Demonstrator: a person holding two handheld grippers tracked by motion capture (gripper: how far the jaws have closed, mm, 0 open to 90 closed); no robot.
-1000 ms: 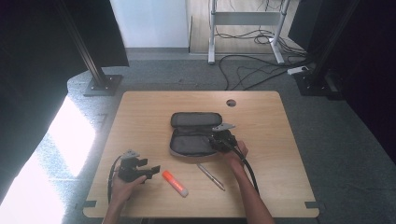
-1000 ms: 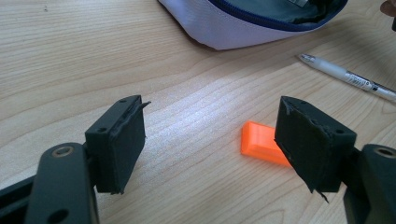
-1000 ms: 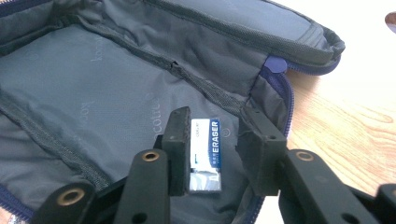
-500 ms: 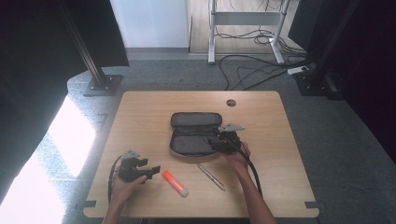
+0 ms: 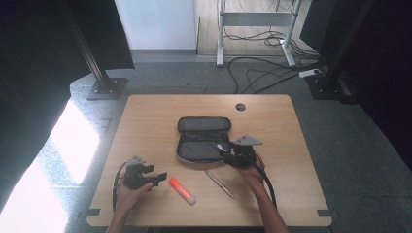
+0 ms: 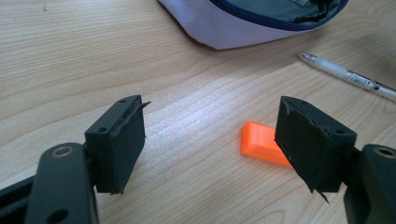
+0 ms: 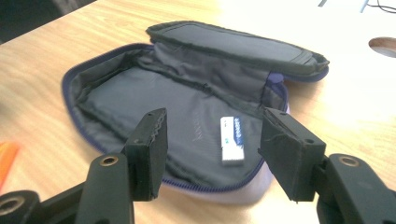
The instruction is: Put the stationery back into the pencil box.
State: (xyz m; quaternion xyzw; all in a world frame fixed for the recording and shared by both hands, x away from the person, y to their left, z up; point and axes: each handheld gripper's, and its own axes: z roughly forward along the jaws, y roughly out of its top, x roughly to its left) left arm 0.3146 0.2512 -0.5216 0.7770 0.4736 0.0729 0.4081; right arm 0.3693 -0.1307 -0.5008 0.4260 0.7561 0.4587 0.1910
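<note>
Pencil case (image 5: pixel 201 141) lies unzipped at the table's (image 5: pixel 145 116) centre, an eraser (image 7: pixel 232 140) resting inside. Right gripper (image 7: pixel 212 140) sits at the case's near edge, jaws apart, empty. Left gripper (image 6: pixel 210 135) rests low, jaws spread, beside the orange highlighter (image 6: pixel 261 142). Pen (image 5: pixel 218 176) lies near the case.
</note>
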